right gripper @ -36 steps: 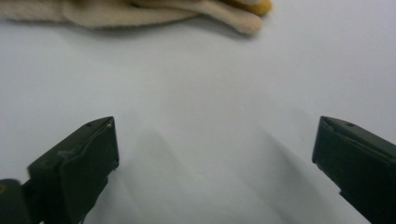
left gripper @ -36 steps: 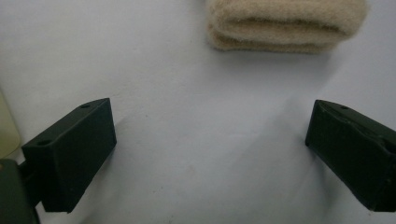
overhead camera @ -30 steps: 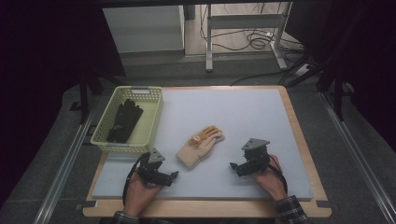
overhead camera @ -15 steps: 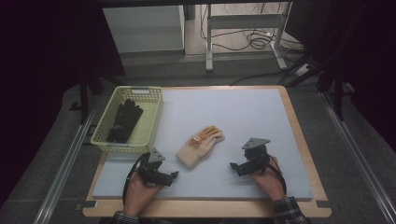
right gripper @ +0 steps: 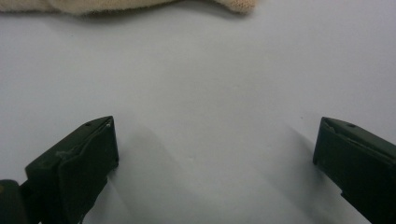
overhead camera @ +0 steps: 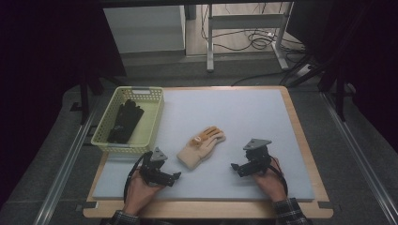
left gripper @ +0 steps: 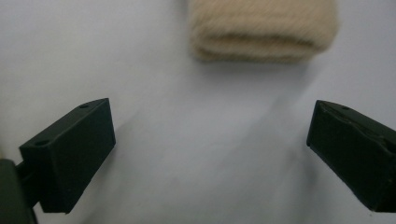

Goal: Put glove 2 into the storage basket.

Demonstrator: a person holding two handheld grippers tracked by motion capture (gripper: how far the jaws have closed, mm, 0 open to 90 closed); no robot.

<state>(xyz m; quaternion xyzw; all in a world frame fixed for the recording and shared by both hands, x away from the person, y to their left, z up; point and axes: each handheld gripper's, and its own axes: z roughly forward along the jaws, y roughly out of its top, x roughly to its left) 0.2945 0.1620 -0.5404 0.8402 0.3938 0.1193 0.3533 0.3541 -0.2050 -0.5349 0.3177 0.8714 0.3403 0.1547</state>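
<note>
The beige glove (overhead camera: 201,148) lies flat on the pale mat (overhead camera: 244,117), near the middle and toward the person's side, its ribbed cuff nearest the left gripper (overhead camera: 172,176) and its fingers pointing away toward the far right. It looks knitted, so I judge it light, soft and limp: it will sag and fold when lifted and can hardly be damaged, though a shallow pinch may catch only the top layer. The cuff is the thickest, doubled part; in the left gripper view it shows as a plump roll (left gripper: 264,29) straight ahead of the jaws, and that seems the best place to take hold. The finger end, with orange patches, is thinner and would flop.

The left gripper (left gripper: 210,154) stands with its jaws wide apart and nothing between them, just short of the cuff. The right gripper (overhead camera: 234,167) is likewise spread and empty (right gripper: 215,158), near the glove's side, whose edge (right gripper: 116,4) shows at the top of its view.

To the left, a yellow basket (overhead camera: 152,117) stands at the mat's edge with a black glove (overhead camera: 124,121) inside. The mat between glove and basket is bare, so a low carry would need to rise over the basket's wall. The far and right parts of the mat are open, bounded by the wooden table rim (overhead camera: 300,131).
</note>
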